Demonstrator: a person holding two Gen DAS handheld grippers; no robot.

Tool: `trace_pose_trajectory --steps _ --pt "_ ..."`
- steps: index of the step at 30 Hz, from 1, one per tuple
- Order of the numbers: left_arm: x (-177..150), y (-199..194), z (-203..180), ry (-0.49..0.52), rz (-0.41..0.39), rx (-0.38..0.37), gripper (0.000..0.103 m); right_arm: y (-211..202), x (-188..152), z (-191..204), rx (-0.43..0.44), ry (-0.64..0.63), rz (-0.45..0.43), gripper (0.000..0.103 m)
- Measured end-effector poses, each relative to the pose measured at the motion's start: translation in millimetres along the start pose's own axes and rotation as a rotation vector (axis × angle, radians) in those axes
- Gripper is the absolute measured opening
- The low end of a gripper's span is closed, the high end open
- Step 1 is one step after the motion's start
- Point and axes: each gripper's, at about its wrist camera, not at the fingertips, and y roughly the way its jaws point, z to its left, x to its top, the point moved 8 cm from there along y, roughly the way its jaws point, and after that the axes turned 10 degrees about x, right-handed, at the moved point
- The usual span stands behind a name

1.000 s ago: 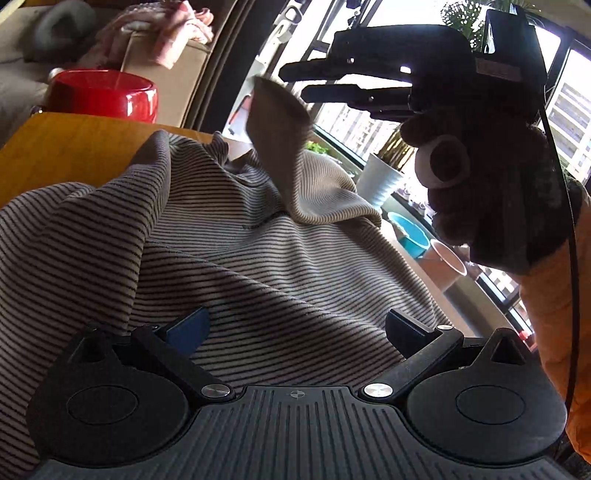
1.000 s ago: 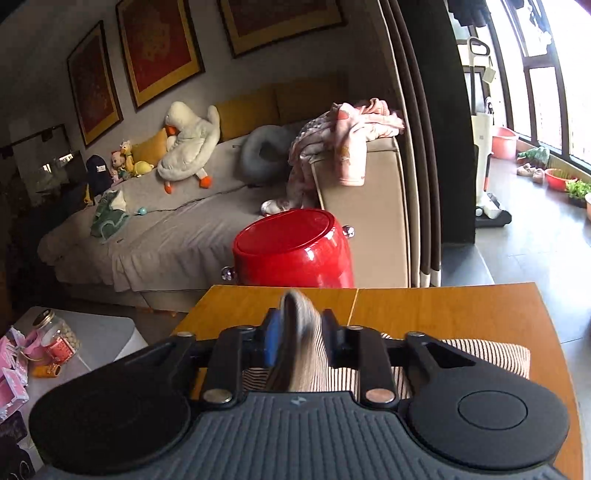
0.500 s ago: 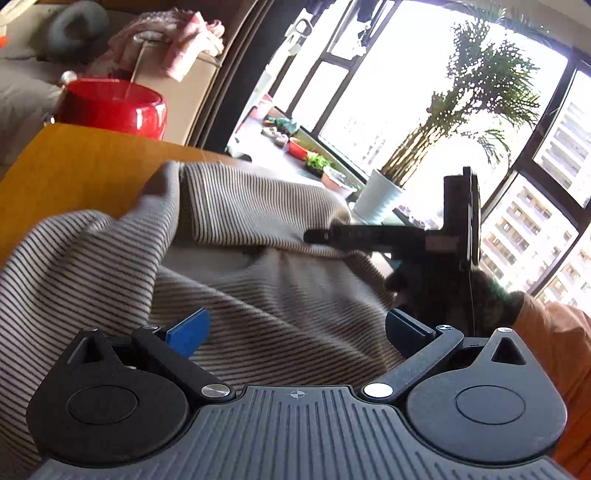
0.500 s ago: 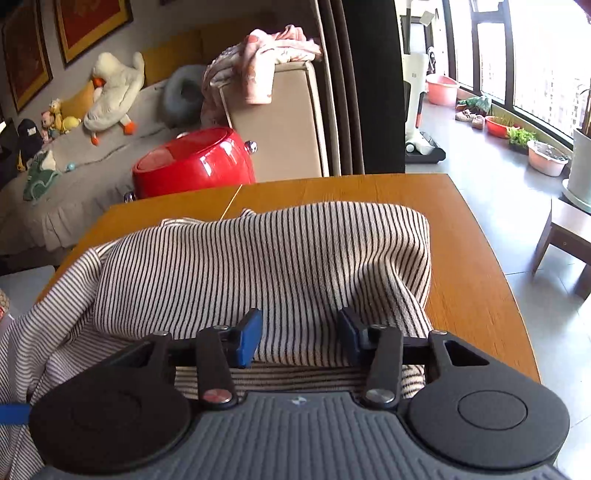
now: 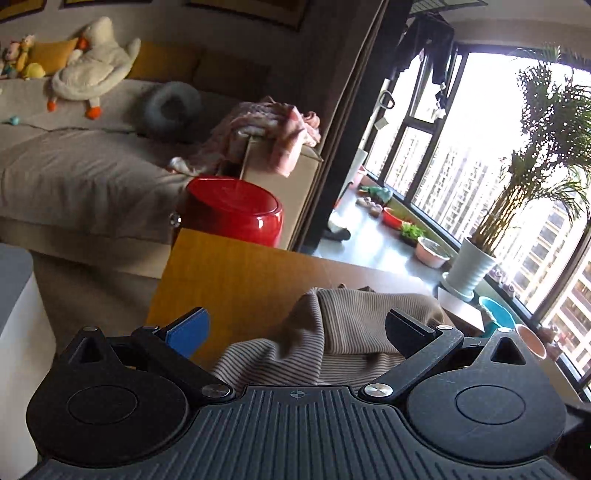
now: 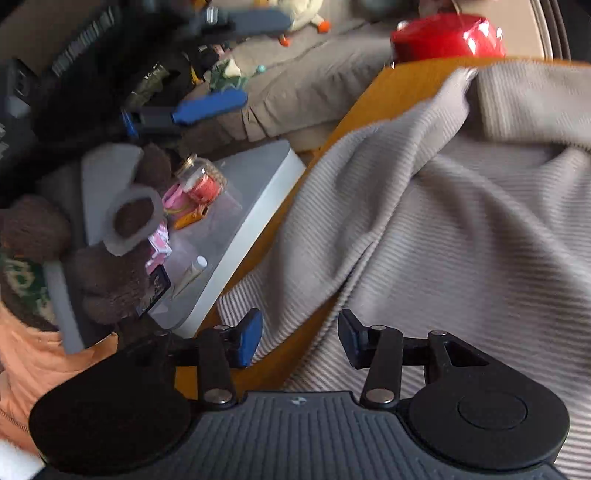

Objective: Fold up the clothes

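The left tongs [image 5: 295, 328] stand spread wide with nothing between the pads, a blue pad on one side and a dark one on the other. Past and below them a bunched end of the striped garment [image 5: 343, 332] lies on the wooden desk [image 5: 236, 280], one fold standing up in a ridge between the two fingers without touching either. Bare wood stretches ahead of the cloth to the desk's far edge. Beyond that edge sits a glossy red tub [image 5: 236, 210], and behind it a grey sofa [image 5: 74, 166] with a white duck toy [image 5: 92, 74] and a heap of pink cloth [image 5: 273, 129] draped over a beige box. To the right, a tall window shows a potted palm [image 5: 517, 192] in a white pot.

The right tongs [image 6: 300, 338] are likewise spread and grip nothing. They hang over the near edge of the garment [image 6: 443, 221], which spreads in loose folds across most of the desk [image 6: 384, 92] and reaches toward the red tub [image 6: 447, 33] at the far end; a strip of wood shows between the fingers. Off the desk's left side stands a low white table [image 6: 255, 210] carrying a glass jar [image 6: 199, 181] and small packets. The view is blurred, yet the left tongs [image 6: 229, 61] show at upper left, pads apart, held by a hand in a dark brown glove [image 6: 110, 254] above an orange sleeve [image 6: 37, 369].
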Motion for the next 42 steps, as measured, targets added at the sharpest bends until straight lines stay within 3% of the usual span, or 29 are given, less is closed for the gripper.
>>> trace_pose_trajectory --steps 2,4,8,13,15,17,18,19,22,24,30,38,40,42 --pt "-0.8 -0.1 0.6 0.003 0.002 -0.002 0.103 14.8 -2.3 6.3 -0.024 -0.016 0.02 0.051" --pt "-2.4 1.0 1.3 0.002 0.004 -0.005 0.103 20.3 -4.3 19.4 -0.038 -0.078 0.028 0.063" --pt "-2.1 5.4 2.9 -0.007 0.006 -0.008 0.103 22.8 -15.0 47.8 -0.093 -0.29 0.045 0.063" --pt "-1.7 4.3 4.1 -0.011 0.002 -0.007 0.103 36.4 -28.6 71.5 -0.215 -0.67 0.043 0.063" --pt "-1.7 3.5 5.2 -0.009 0.003 -0.005 0.103 45.1 -35.7 70.0 -0.229 -0.736 0.064 0.062" --pt "-2.1 2.8 5.9 -0.006 0.003 -0.003 0.103 51.6 -40.5 66.5 -0.223 -0.77 0.083 0.051" --pt "-2.1 3.0 6.4 -0.005 0.004 -0.002 0.103 50.4 -41.7 67.4 -0.223 -0.785 0.083 0.027" --pt "-2.3 3.2 6.6 -0.005 0.005 0.0 0.103 48.7 -42.8 68.6 -0.223 -0.799 0.082 0.019" --pt "-0.8 4.0 7.7 -0.011 0.006 0.001 0.103 25.9 -23.2 74.0 -0.256 -0.815 0.0 0.014" --pt "0.9 2.5 9.9 -0.024 -0.003 -0.005 0.103 -5.2 1.0 72.4 -0.324 -0.836 -0.073 0.013" --pt "9.3 0.3 20.2 -0.081 -0.03 -0.011 0.103 -150.9 69.4 31.7 -0.642 -0.733 -0.342 0.013" --pt "-22.4 22.3 -15.6 -0.005 0.065 -0.064 0.103 -217.4 28.3 -56.6 -0.769 -0.412 -0.316 0.013" --pt "-36.4 29.8 -27.5 0.026 0.1 -0.082 0.103 -233.6 16.9 -78.2 -0.798 -0.331 -0.308 0.029" --pt "-50.5 38.7 -38.3 0.052 0.136 -0.093 0.103 -246.4 4.2 -92.1 -0.723 -0.2 -0.361 0.04"
